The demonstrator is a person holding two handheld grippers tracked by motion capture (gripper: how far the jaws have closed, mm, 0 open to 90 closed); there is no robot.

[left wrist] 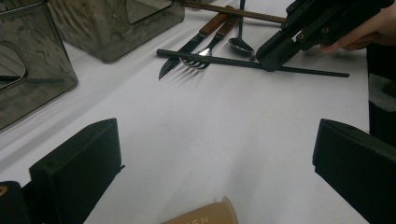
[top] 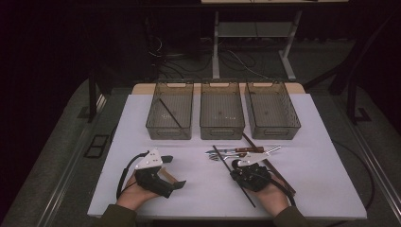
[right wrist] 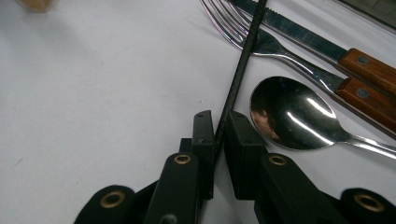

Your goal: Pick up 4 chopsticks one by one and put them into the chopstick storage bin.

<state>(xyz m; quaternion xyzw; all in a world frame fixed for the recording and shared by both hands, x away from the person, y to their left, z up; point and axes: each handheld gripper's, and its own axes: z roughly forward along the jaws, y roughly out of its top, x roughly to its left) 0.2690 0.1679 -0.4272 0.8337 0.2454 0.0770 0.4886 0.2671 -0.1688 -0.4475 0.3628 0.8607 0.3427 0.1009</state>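
While one dark stick already lies in the upper-left bin [top: 169, 111], the right gripper [right wrist: 218, 135] clamps a second chopstick [right wrist: 240, 70] at lower centre, left gripper [top: 174, 171] agape, with knife [right wrist: 299, 35], fork [right wrist: 271, 46] and spoon [right wrist: 289, 114] unsorted.

black chopstick [right wrist: 238, 74]: far end cut by top edge | spoon [right wrist: 292, 114]: handle cut by right edge

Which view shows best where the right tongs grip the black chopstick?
The right gripper view: the right tongs pinch the chopstick between their jaws, close up. The left gripper view shows the grip from the side, farther off, at the chopstick's middle. In the high view the tongs hide the contact.
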